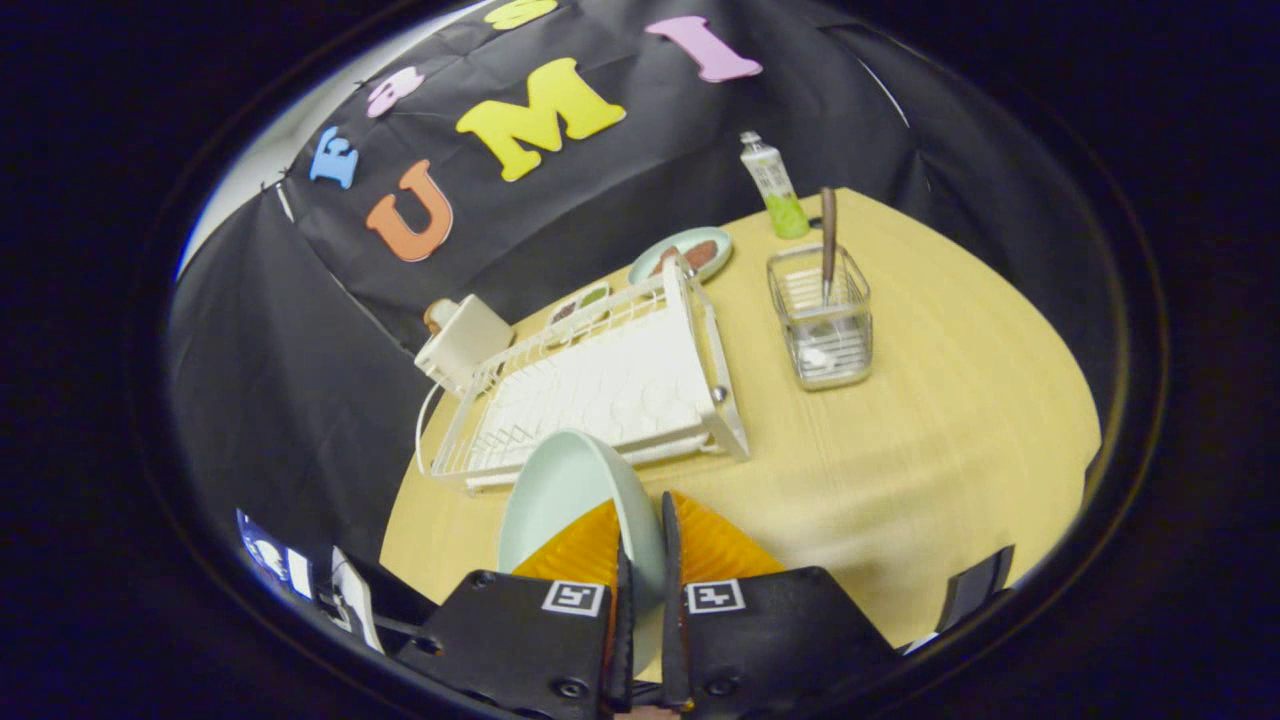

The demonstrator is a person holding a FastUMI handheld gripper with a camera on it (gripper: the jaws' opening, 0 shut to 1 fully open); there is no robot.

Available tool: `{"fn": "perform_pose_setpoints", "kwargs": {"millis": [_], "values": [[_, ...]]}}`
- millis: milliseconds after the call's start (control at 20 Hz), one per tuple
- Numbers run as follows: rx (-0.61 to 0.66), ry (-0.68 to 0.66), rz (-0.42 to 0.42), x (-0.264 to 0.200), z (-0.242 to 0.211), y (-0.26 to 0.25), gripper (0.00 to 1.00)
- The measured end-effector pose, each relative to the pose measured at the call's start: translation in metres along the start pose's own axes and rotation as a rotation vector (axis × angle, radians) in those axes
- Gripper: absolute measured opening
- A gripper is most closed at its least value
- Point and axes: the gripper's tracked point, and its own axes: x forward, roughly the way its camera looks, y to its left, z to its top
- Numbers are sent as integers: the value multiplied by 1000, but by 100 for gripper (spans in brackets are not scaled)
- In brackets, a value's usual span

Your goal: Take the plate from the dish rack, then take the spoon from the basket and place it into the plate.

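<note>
My gripper (641, 515) is shut on the rim of a pale green plate (560, 495), one finger on each face of it, and the plate stands on edge between them. The plate is held above the table, just in front of the white wire dish rack (600, 385), whose tray holds nothing. Beyond the fingers and to the right stands a small clear wire basket (822, 320). A spoon (828, 245) with a brown handle stands upright in it, bowl down.
The round wooden table (900, 450) has bare room to the right of my fingers. Behind the rack lie a green plate with food (685, 252) and a small tray (580, 303). A white box (462, 340) sits at the rack's far left. A tube (772, 185) stands behind the basket.
</note>
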Motion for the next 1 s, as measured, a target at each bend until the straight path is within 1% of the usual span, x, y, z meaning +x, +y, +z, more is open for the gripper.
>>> {"fn": "perform_pose_setpoints", "kwargs": {"millis": [150, 300, 500, 700, 800, 850, 1000], "values": [[91, -6, 53, 12, -13, -10, 17], [110, -21, 21, 18, -20, -30, 16], [114, -34, 4, 28, -17, -42, 18], [152, -5, 29, 36, -24, -46, 21], [148, 0, 28, 38, -25, -49, 22], [144, -6, 20, 37, -24, -52, 24], [129, -34, 5, 32, -17, -58, 34]]}}
